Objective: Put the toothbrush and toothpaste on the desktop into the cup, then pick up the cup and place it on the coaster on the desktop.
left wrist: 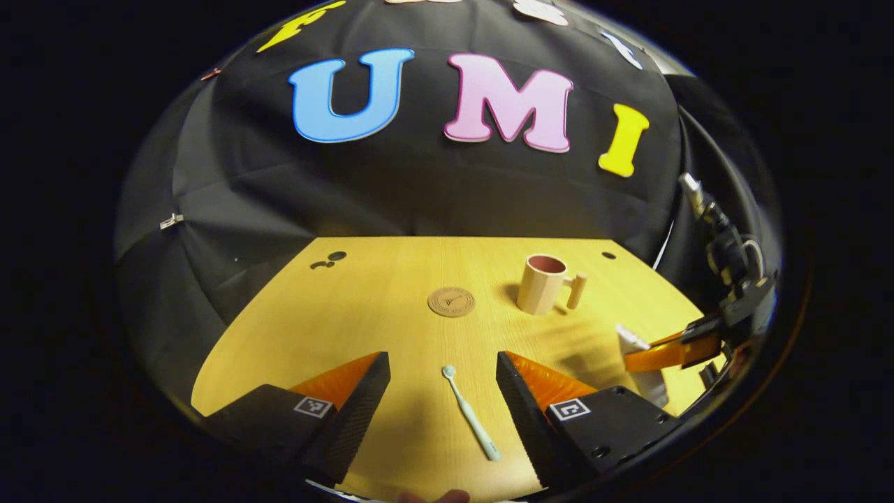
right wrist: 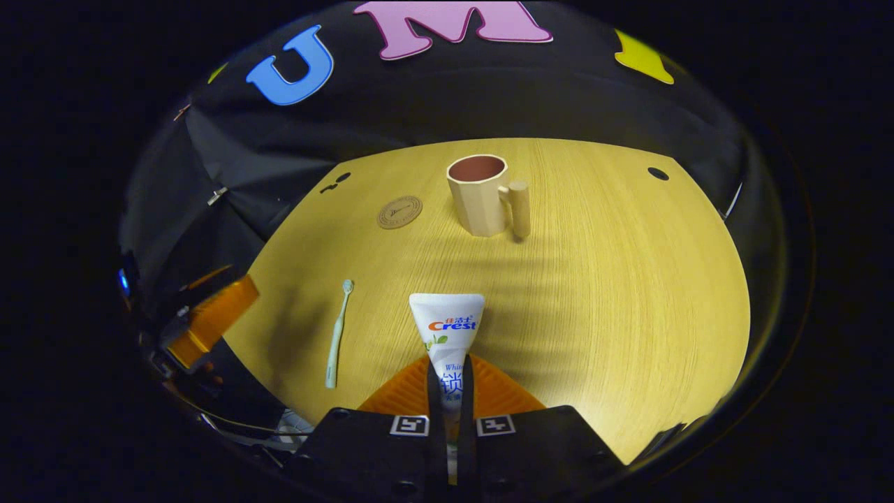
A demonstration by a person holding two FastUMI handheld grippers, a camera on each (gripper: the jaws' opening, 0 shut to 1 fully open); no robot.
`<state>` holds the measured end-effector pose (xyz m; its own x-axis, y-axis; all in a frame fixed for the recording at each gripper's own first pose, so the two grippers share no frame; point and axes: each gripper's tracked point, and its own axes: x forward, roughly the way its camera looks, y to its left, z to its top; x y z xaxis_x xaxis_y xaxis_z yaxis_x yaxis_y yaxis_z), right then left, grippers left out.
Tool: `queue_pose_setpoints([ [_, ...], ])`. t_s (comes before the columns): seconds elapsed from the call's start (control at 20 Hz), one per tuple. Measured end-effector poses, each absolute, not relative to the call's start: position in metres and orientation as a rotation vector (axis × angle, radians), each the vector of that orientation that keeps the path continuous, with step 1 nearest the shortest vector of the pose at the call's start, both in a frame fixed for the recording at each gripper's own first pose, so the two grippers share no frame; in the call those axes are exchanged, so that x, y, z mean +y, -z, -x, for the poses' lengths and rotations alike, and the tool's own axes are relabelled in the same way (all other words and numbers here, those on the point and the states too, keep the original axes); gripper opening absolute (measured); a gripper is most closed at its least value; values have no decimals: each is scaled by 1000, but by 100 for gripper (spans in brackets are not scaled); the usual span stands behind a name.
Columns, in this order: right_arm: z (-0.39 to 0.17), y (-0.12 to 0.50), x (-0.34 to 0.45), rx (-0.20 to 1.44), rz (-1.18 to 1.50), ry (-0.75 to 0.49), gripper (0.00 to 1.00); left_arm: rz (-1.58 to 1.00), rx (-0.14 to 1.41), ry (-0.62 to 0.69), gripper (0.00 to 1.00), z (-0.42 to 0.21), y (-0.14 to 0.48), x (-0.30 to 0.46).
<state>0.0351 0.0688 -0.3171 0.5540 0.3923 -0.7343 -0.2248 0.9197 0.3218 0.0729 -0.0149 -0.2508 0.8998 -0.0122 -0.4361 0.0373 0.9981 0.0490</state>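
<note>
Gripping: the right gripper (right wrist: 447, 381) has its jaws pressed together on the lower part of the toothpaste (right wrist: 447, 328), both fingers squeezing the tube from either side.
Toothpaste: a white tube, standing up out of the right jaws with its wide flat end on top; in the left gripper view it shows far off to the right of the left jaws, held by the other gripper.
Left gripper (left wrist: 443, 388): jaws spread wide apart, nothing between the fingers but bare counter and the brush.
Toothbrush (left wrist: 472, 413): lies flat on the counter in the gap between the open left jaws, closer to the right finger, head pointing away and handle end toward the camera — neither finger touches it. In the right gripper view it lies to the left of the right jaws, just beside the tube.
Counter (right wrist: 628, 293): yellow wood grain, running from beneath both pairs of jaws to the wall.
Coaster (left wrist: 451, 302): a round brown disc, flat on the counter, well ahead of the left jaws and nearly straight on.
Cup (right wrist: 480, 194): a beige faceted mug with a reddish inside, upright — well ahead of the right jaws, its handle turned to the right; it stands near the coaster, to that disc's right, not on it.
</note>
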Motion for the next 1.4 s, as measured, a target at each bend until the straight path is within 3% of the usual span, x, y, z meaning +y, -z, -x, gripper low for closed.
queue_pose_setpoints([
  [0.2, -46, 294, 50, 863, -254, -397, 10, -58, 539, -1, 97, -94, 302, -32],
  [0.45, -58, 283, 23, 826, -238, -433, 10, -10, 651, -125, 95, -102, 346, -26],
  [0.9, -70, 291, -8, 831, -243, -434, 10, -21, 727, -201, 95, -101, 377, -23],
  [1.2, -75, 297, -15, 836, -242, -436, 10, 11, 716, -186, 96, -101, 379, -28],
  [1.25, -74, 297, -15, 835, -240, -438, 10, 4, 716, -185, 84, -102, 381, -26],
  [1.35, -74, 298, -16, 838, -238, -439, 10, -9, 714, -179, 79, -108, 386, -28],
  [1.4, -74, 299, -16, 839, -240, -437, 10, -19, 710, -194, 66, -104, 383, -26],
])
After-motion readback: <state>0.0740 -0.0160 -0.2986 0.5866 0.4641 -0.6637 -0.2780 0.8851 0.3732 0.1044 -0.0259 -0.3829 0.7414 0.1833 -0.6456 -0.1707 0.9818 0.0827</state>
